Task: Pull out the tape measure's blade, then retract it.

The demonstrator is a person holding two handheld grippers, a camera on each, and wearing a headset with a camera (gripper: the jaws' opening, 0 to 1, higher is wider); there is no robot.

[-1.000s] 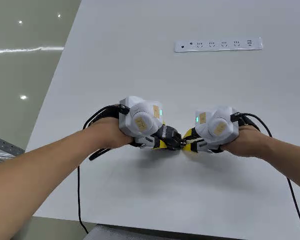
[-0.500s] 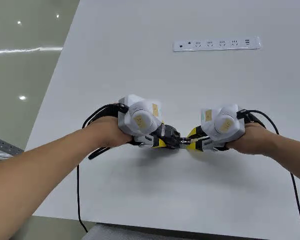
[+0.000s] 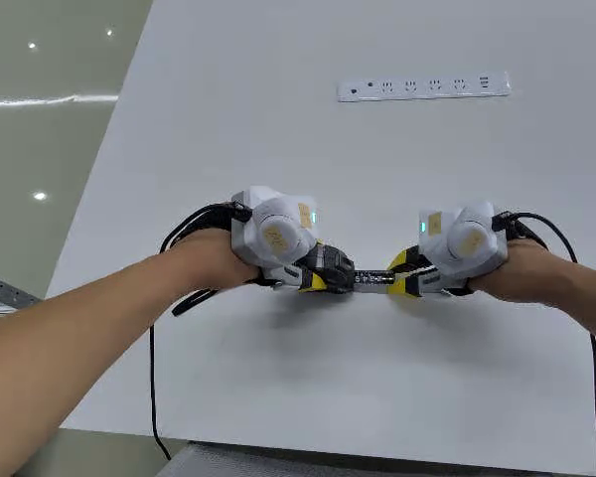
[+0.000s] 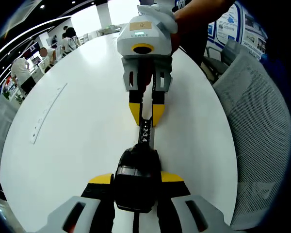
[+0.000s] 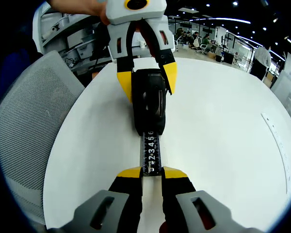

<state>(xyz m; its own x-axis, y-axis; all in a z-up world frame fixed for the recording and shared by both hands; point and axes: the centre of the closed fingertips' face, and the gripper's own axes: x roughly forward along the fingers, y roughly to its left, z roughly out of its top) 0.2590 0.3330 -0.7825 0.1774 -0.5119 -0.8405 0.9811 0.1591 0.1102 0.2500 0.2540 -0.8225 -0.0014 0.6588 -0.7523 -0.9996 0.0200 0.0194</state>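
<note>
White workbench (image 3: pixel 278 129) spreads under your hands; on it your left gripper (image 3: pixel 323 278) is clamped round the tape measure's black case (image 3: pixel 338 266), and your right gripper (image 3: pixel 397 278) is closed narrow on the blade (image 3: pixel 372 281), its end hook apparently hidden between the jaws. Over the last second your right hand has drawn away from the left. A short numbered stretch of blade now bridges the gap, so the pull-out has barely begun.

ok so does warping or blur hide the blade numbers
Right gripper view: fisheye curves the table edge, but blade numbers read sharp. Left gripper view: same curving, digits smaller yet legible. Head view: even light, soft shadow under the tape measure, digits unreadable.
</note>
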